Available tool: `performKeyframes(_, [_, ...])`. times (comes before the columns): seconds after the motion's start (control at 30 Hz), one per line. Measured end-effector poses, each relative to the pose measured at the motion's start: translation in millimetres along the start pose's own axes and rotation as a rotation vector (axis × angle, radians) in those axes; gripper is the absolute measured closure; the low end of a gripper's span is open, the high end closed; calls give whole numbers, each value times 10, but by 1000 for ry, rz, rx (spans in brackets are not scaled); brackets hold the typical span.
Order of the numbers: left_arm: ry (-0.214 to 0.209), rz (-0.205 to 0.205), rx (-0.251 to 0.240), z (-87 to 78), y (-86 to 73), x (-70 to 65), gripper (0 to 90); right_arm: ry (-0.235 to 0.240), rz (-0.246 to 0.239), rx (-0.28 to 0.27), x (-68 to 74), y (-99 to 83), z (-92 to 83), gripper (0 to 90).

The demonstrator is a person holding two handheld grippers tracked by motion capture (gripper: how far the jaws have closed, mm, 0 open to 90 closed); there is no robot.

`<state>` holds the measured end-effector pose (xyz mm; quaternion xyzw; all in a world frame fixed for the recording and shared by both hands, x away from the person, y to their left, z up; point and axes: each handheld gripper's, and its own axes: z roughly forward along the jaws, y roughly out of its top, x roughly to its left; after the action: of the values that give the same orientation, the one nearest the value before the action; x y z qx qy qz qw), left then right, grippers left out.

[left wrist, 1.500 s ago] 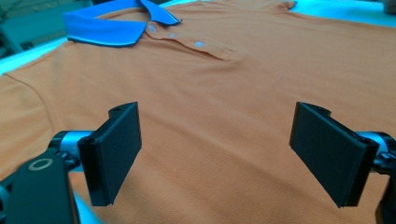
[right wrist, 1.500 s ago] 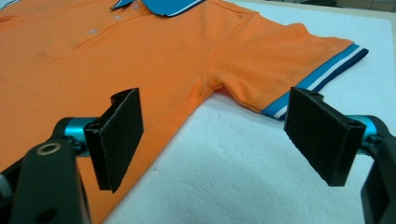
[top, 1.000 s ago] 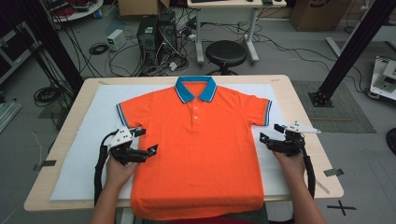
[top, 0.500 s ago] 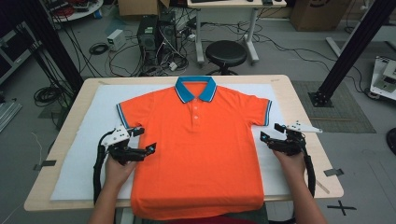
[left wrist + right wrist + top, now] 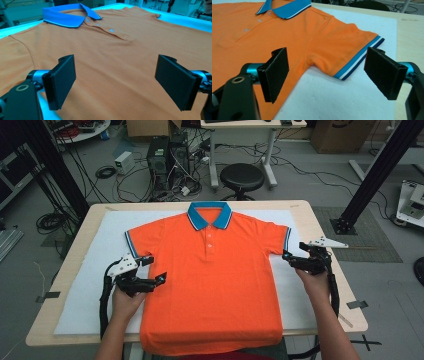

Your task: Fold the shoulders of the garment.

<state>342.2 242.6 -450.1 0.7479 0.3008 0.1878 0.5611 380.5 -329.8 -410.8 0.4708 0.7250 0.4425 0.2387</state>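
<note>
A polo shirt [image 5: 215,270] lies flat on a foam sheet [image 5: 95,270] that covers the bench [image 5: 320,227], collar at the far side and hem hanging over the near edge. The left hand-held gripper [image 5: 152,271] sits over the shirt's left side, the right hand-held gripper [image 5: 286,256] just beside its right sleeve [image 5: 277,239]. A stool [image 5: 242,176] stands behind the bench.

The table [image 5: 320,227] is seen from above and in front in the high view. Each gripper view is set low, close over the orange polo shirt [image 5: 210,280], whose blue collar [image 5: 67,15] is shared by all.

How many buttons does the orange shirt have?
3 buttons, in a row down the orange shirt's placket below the blue collar: top, middle, bottom. No others show.
</note>
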Motion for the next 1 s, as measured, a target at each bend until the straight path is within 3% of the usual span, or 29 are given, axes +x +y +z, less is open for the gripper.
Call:
performKeyframes(0.6, [6, 3, 9, 8, 3, -5, 171, -58, 7, 85, -197, 296, 153, 203])
performKeyframes(1.0, [7, 2, 5, 6, 2, 0, 171, -98, 49, 138, -382, 439, 349, 204])
